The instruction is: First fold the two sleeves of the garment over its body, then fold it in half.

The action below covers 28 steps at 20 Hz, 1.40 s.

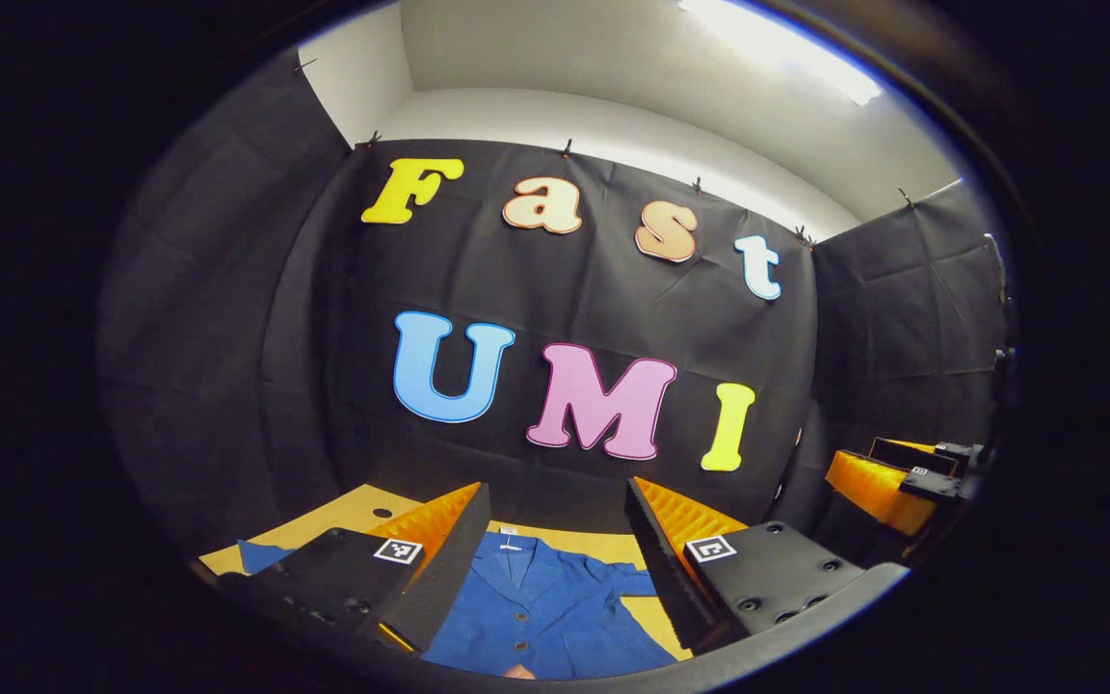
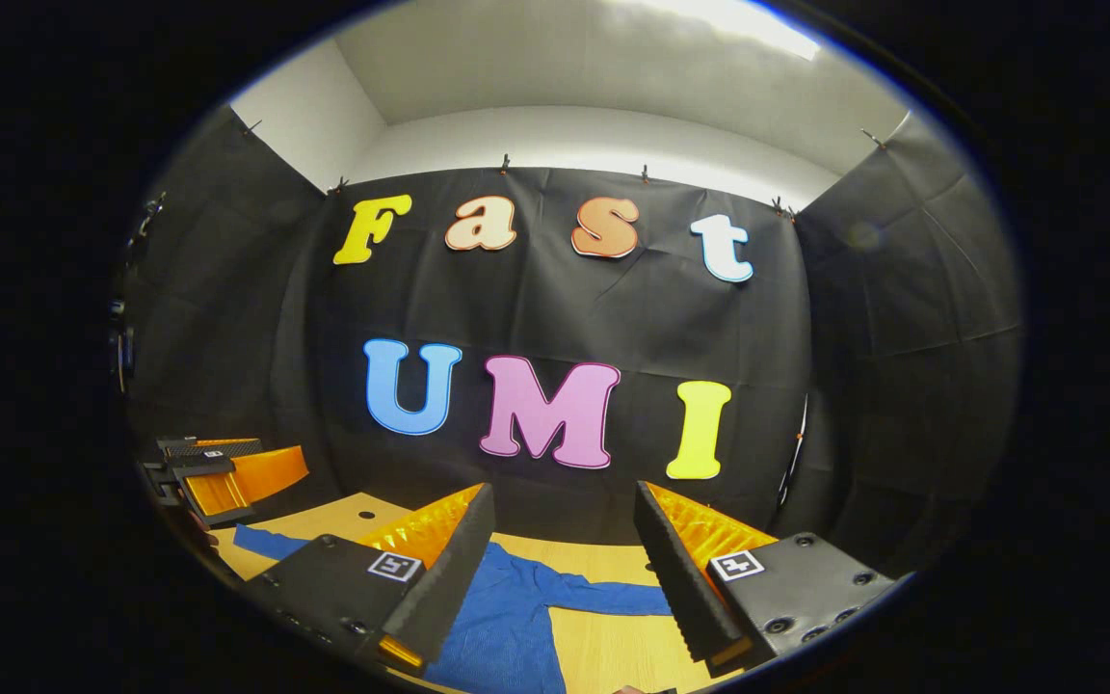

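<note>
A blue buttoned garment [image 1: 555,607] lies flat and face up on the wooden table [image 1: 333,520], its collar toward the far wall. My left gripper [image 1: 557,501] hovers above the garment's chest, open, with nothing between its fingers. One sleeve end [image 1: 261,554] peeks out to the left. In the right gripper view the garment [image 2: 507,617] lies below, with a sleeve [image 2: 613,598] stretched out to the right. My right gripper [image 2: 565,496] is also open and holds nothing. Each gripper shows off to the side in the other's view, the right gripper [image 1: 902,477] and the left gripper [image 2: 227,472].
The black cloth wall stands close behind the table's far edge [image 2: 555,540]. A small round hole [image 1: 383,512] sits in the tabletop near the far left corner. Bare wood [image 2: 613,651] shows beside the garment below the outstretched sleeve.
</note>
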Each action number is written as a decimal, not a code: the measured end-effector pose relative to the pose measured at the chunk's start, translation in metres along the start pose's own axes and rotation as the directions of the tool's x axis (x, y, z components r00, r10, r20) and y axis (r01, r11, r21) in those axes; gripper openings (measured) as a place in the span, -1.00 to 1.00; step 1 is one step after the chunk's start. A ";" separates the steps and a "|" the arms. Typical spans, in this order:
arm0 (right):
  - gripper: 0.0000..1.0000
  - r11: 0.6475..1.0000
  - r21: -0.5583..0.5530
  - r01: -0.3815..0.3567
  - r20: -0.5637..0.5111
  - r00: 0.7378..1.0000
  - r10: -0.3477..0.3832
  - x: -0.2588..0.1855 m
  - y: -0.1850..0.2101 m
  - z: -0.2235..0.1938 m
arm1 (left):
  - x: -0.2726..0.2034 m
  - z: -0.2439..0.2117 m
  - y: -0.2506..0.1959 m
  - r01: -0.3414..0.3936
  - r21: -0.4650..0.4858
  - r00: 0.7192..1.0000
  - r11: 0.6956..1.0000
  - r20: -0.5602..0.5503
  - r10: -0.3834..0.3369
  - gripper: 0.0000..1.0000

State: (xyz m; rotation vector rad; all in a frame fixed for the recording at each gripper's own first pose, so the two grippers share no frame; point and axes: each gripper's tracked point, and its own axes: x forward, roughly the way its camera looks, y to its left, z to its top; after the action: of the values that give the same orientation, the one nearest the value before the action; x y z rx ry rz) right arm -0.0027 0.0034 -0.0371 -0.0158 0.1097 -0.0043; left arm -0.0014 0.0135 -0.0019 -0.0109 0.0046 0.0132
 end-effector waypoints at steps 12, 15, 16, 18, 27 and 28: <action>0.93 1.000 -0.010 -0.006 -0.018 1.000 0.006 0.007 0.007 -0.006 | 0.005 0.005 0.001 0.010 0.038 1.000 0.999 0.014 -0.011 0.63; 0.94 1.000 -0.009 0.004 -0.016 1.000 -0.004 0.009 0.001 -0.003 | 0.005 0.008 0.000 0.019 0.043 1.000 0.999 0.022 -0.020 0.63; 0.94 1.000 -0.007 0.007 -0.015 1.000 -0.007 0.010 -0.001 -0.002 | 0.006 0.009 0.000 0.021 0.042 0.999 0.999 0.024 -0.022 0.63; 0.86 0.999 -0.011 0.032 -0.012 0.999 -0.032 0.012 -0.014 0.000 | 0.006 0.009 -0.001 0.022 0.038 0.999 0.999 0.025 -0.023 0.63; 0.94 0.996 -0.077 0.051 0.027 0.998 -0.049 0.028 -0.028 0.013 | 0.006 0.006 -0.005 0.047 0.079 0.999 0.996 0.020 -0.049 0.63; 0.94 0.995 -0.087 0.055 0.036 0.998 -0.052 0.032 -0.033 0.015 | 0.007 0.006 -0.005 0.049 0.082 0.998 0.995 0.021 -0.051 0.63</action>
State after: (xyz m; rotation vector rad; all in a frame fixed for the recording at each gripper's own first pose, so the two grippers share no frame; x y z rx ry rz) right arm 0.0304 -0.0294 -0.0248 -0.1067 0.0759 -0.0528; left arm 0.0061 0.0084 0.0045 0.0709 -0.0182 -0.0367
